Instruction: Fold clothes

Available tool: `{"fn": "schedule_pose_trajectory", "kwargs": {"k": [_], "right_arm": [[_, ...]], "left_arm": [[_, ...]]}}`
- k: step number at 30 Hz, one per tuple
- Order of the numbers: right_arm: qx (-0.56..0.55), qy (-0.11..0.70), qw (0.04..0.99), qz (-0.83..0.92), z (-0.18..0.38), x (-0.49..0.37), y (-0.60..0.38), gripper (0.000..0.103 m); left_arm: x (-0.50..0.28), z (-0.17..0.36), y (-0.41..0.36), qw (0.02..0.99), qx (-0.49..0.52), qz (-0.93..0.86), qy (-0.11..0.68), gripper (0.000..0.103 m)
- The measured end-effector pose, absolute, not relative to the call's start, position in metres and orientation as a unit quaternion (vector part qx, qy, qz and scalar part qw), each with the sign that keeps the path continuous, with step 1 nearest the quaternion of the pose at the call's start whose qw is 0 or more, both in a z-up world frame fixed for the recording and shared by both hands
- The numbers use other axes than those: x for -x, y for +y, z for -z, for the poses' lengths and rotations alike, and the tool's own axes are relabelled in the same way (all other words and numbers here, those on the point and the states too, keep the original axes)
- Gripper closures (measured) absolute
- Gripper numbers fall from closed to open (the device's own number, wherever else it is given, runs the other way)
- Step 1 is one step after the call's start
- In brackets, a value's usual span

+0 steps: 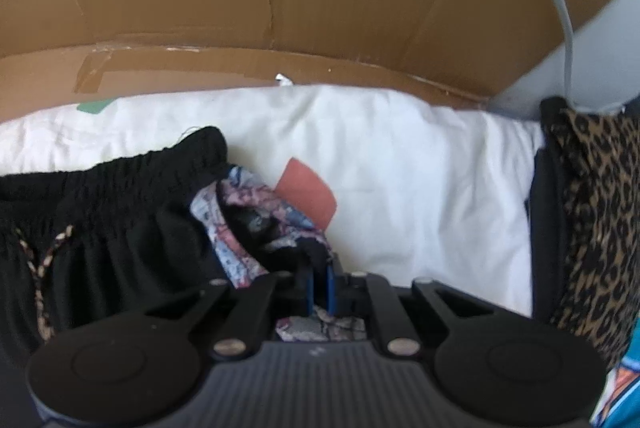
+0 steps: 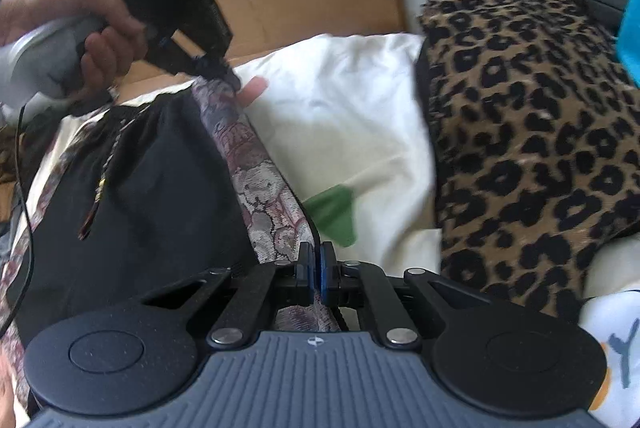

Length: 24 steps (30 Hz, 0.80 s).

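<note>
Black shorts [image 1: 100, 212] with gathered elastic waistband, braided drawstring [image 1: 40, 268] and patterned pink-blue-grey side panel [image 1: 240, 224]; spread over white bedding [image 1: 400, 180], lifted along the panelled edge between the two tongs. In the right wrist view, same garment [image 2: 152, 188] stretching from the near tongs up and left to the far tongs, panel [image 2: 260, 184] taut between them.

Left tongs [image 1: 319, 284]: blue pads nearly together, clamped on a bunched corner of the panel and black hem; waistband to the left, a reddish patch [image 1: 308, 192] on the bedding just ahead. Seen from the right wrist, left tongs [image 2: 216, 68] gripping the panel's far end, held by a hand [image 2: 80, 28].

Right tongs [image 2: 317, 268]: pads closed on the panel's dark edge, cloth passing between them; a green patch [image 2: 332, 212] on the bedding just ahead and right.

Leopard-print fabric [image 2: 532, 132] lying well right of both tongs; cardboard [image 1: 280, 8] standing beyond the bedding.
</note>
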State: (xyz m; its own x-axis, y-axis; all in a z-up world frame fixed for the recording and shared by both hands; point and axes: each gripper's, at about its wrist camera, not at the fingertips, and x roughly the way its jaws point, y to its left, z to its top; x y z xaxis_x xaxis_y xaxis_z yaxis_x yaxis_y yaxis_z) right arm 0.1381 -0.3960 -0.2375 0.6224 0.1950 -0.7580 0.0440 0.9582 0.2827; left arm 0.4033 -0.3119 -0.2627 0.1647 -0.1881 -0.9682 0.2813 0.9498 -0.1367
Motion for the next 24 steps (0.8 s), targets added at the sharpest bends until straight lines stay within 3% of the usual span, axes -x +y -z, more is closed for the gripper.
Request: {"fn": "schedule_pose_trajectory", "kwargs": {"k": [12, 17, 19, 21, 24], "right_arm": [[-0.113, 0.447, 0.887, -0.009, 0.246, -0.145, -0.397, 0.103], [-0.114, 0.454, 0.884, -0.002, 0.248, -0.144, -0.397, 0.099], [-0.119, 0.443, 0.889, 0.004, 0.242, -0.140, -0.398, 0.096], [-0.127, 0.436, 0.891, 0.002, 0.237, -0.139, -0.400, 0.096], [-0.129, 0.426, 0.896, 0.001, 0.232, -0.138, -0.400, 0.095]], "left_arm": [[-0.415, 0.290, -0.328, 0.773, -0.009, 0.158, 0.615, 0.096], [-0.419, 0.283, -0.326, 0.755, -0.022, 0.179, 0.630, 0.085], [-0.420, 0.266, -0.321, 0.756, -0.014, 0.197, 0.624, 0.065], [-0.422, 0.250, -0.312, 0.759, -0.004, 0.211, 0.617, 0.054], [-0.425, 0.228, -0.297, 0.775, -0.006, 0.214, 0.594, 0.055]]}}
